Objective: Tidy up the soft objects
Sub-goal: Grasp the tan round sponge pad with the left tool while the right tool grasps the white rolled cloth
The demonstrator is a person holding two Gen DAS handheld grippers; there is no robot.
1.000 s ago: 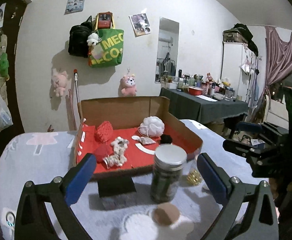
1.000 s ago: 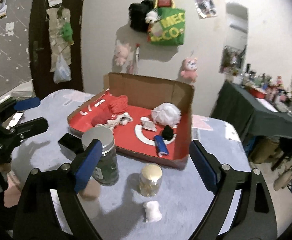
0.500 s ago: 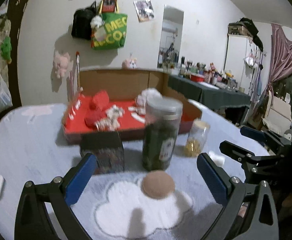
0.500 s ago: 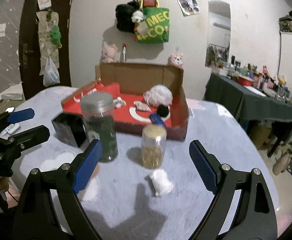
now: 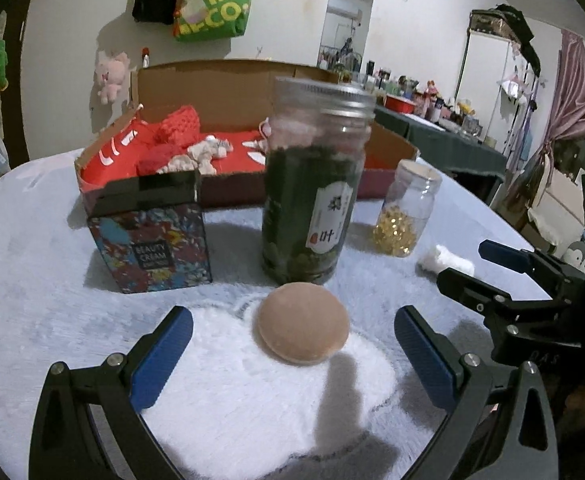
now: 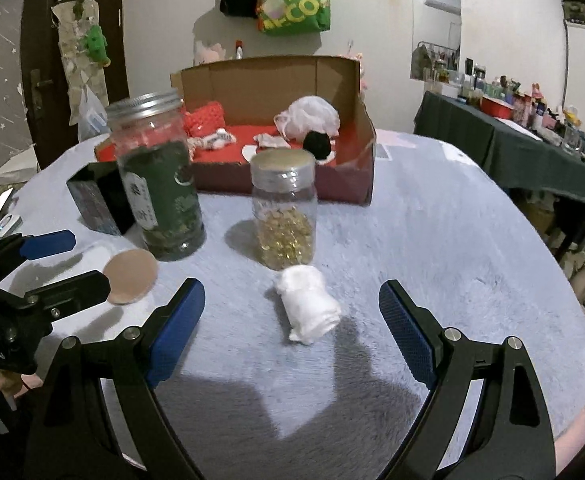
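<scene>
Two claws hover low over the worktop [image 6: 452, 240], both spread wide and empty. Cardboard box [image 6: 276, 76], far side, holds red knit [image 5: 176, 124], a white pouf [image 6: 312, 114] and a black pompom [image 6: 317, 145]. Left claw [image 5: 292, 352] brackets a tan puff [image 5: 303, 328] lying just before the green jar [image 5: 312, 184]. Right claw [image 6: 292, 312] brackets a white roll [image 6: 308, 304] just before the small jar [image 6: 286, 208].
</scene>
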